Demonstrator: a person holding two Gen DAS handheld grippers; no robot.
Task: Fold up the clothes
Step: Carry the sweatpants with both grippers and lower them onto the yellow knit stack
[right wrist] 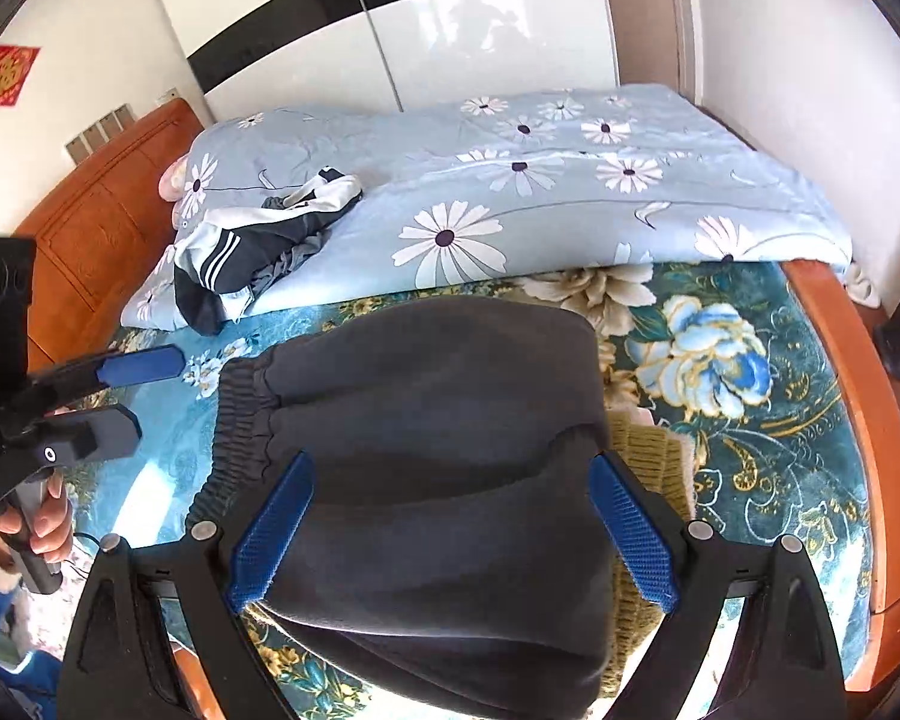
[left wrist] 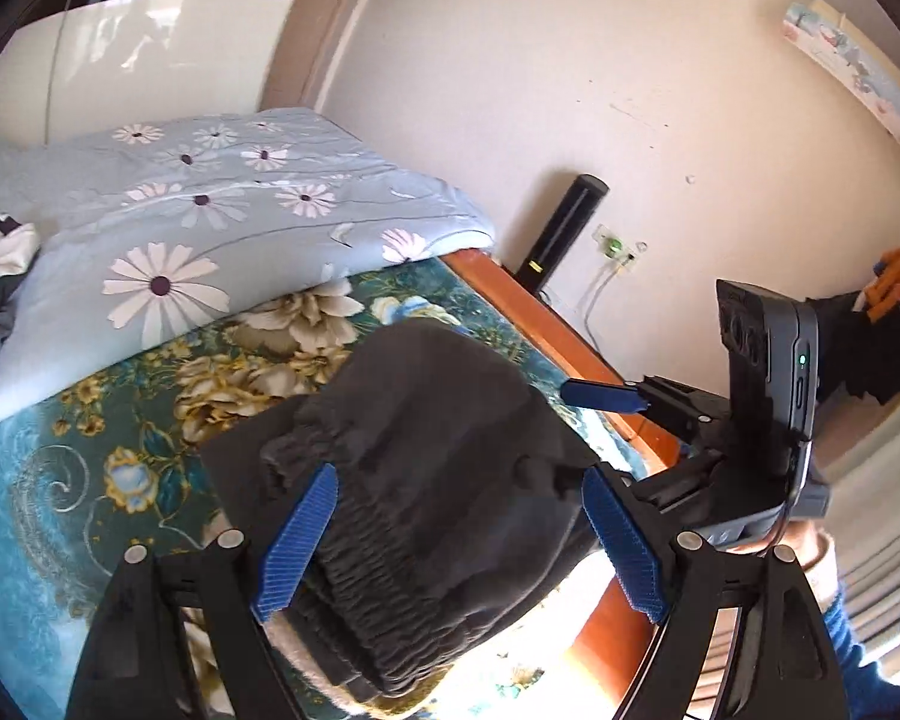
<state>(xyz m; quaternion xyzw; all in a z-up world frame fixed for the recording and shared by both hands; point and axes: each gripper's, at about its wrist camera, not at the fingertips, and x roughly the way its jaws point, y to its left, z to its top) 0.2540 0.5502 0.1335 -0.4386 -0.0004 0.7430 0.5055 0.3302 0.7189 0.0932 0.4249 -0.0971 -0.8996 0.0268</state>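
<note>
Folded dark grey sweatpants (left wrist: 426, 480) with an elastic waistband lie on the teal floral bedspread (left wrist: 108, 420). My left gripper (left wrist: 456, 534) is open, its blue pads wide apart on either side of the pants, above them. My right gripper (right wrist: 450, 528) is also open over the same pants (right wrist: 426, 420), pads apart. The right gripper shows in the left wrist view (left wrist: 606, 396) to the right. The left gripper shows in the right wrist view (right wrist: 120, 396) at the left, held by a hand. An olive knitted garment (right wrist: 648, 468) lies under the pants.
A light blue daisy quilt (right wrist: 540, 180) is piled at the back of the bed, with a navy and white striped garment (right wrist: 252, 252) on it. The orange wooden bed frame (right wrist: 870, 420) runs along the right. A white wardrobe (right wrist: 450, 30) and wall stand behind.
</note>
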